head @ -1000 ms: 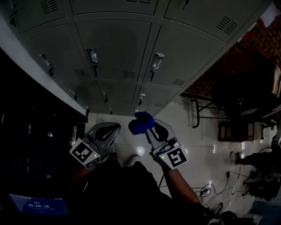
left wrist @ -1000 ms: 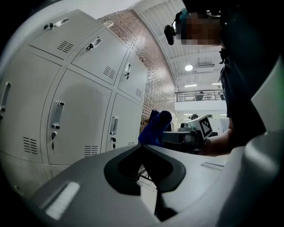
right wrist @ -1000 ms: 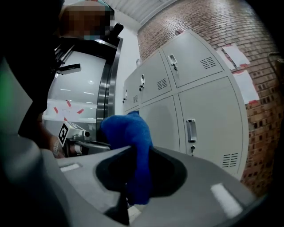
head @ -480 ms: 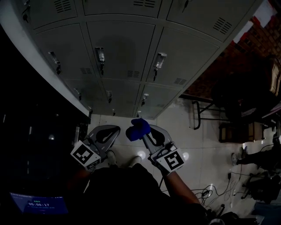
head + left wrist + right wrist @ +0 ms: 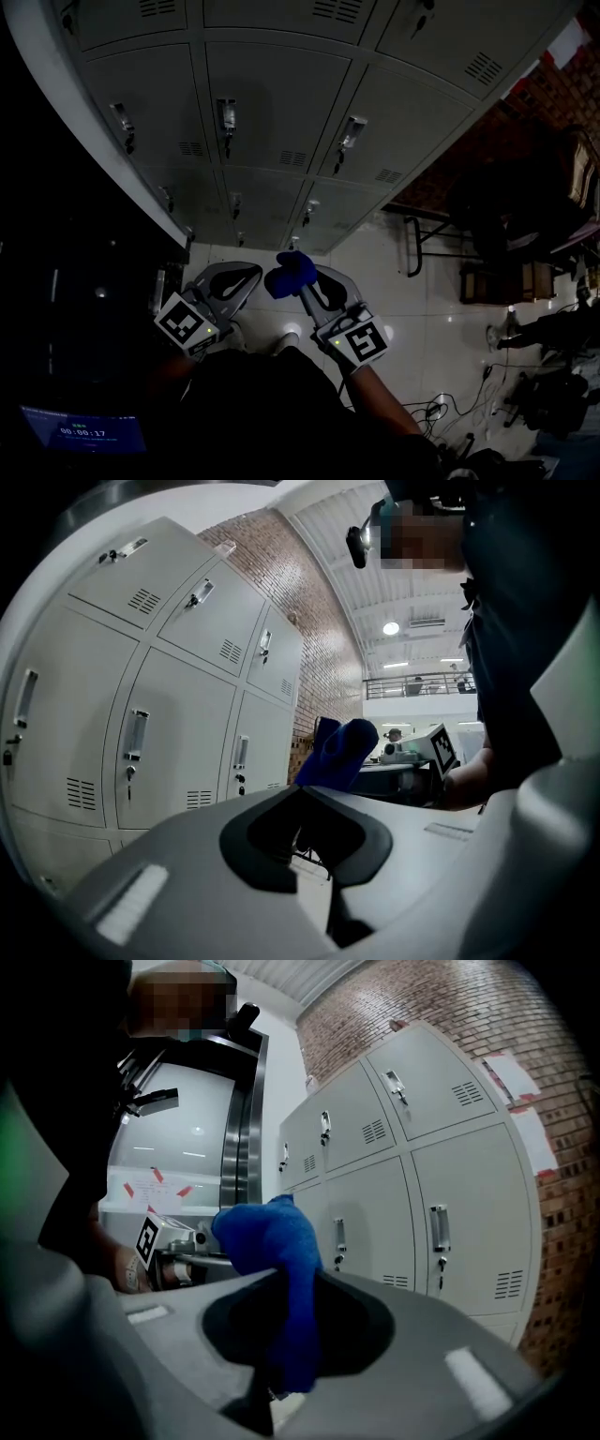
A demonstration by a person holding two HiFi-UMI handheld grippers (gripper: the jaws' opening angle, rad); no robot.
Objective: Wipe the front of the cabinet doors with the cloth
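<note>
The left hand-held gripper (image 5: 246, 270) is clenched on nothing, its jaw tips together, held low in front of the grey cabinet doors (image 5: 272, 103). Just beside it, the right hand-held gripper (image 5: 302, 284) grasps the blue cloth (image 5: 289, 272), which bunches up above its jaws. The cloth is apart from the doors, not touching them. Both grippers hover over the pale floor (image 5: 422, 319).
</note>
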